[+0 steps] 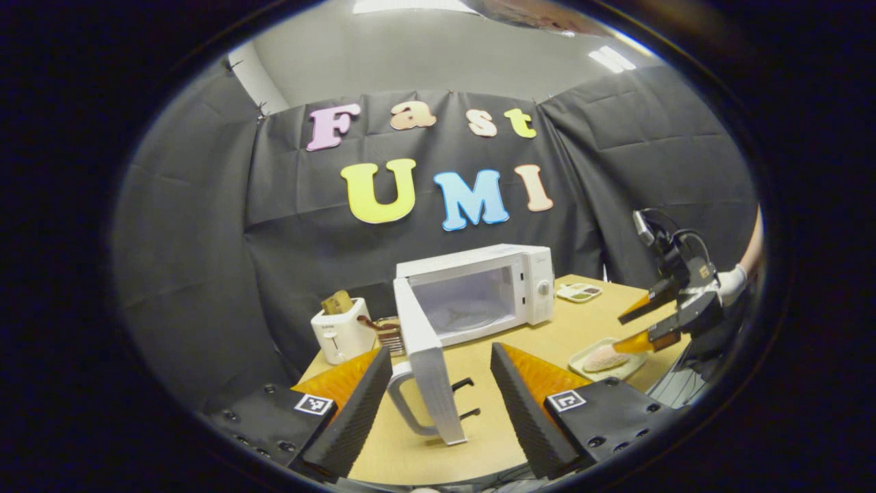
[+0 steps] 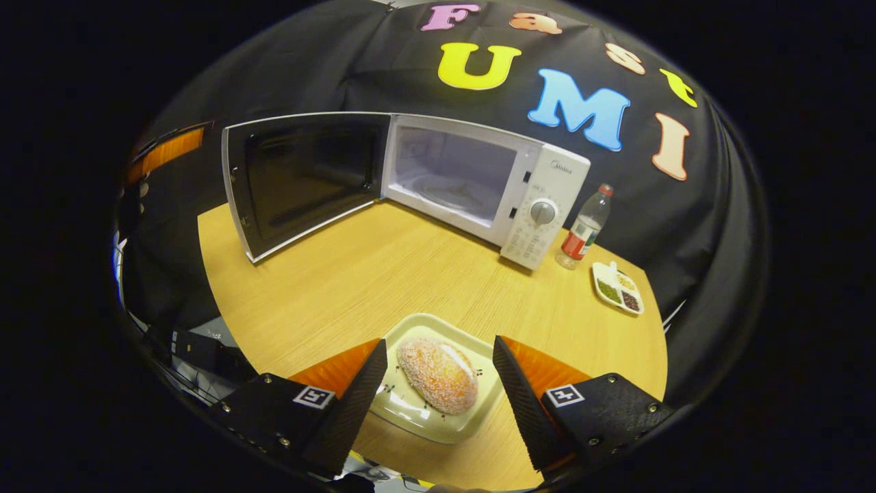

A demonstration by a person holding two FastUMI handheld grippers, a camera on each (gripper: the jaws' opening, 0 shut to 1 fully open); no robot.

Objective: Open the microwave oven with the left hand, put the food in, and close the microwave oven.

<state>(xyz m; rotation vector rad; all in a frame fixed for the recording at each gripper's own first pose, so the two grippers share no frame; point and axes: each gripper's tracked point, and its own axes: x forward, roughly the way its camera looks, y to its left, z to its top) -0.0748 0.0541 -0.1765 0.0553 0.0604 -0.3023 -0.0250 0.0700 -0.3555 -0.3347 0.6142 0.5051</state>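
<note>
Both jaws are wide apart. The left gripper (image 1: 441, 383) sits around the microwave door (image 1: 428, 359). The bread (image 2: 438, 375) sits at 6 o'clock between the right gripper (image 2: 438, 383) fingers.

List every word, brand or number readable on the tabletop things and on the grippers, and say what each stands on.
Nothing can be quoted with confidence.
Microwave oven: brand mark and dial markings on its panel, too small to read.
Bottle: label too blurred to read.
Left gripper and right gripper: square coded tags, no words.
</note>
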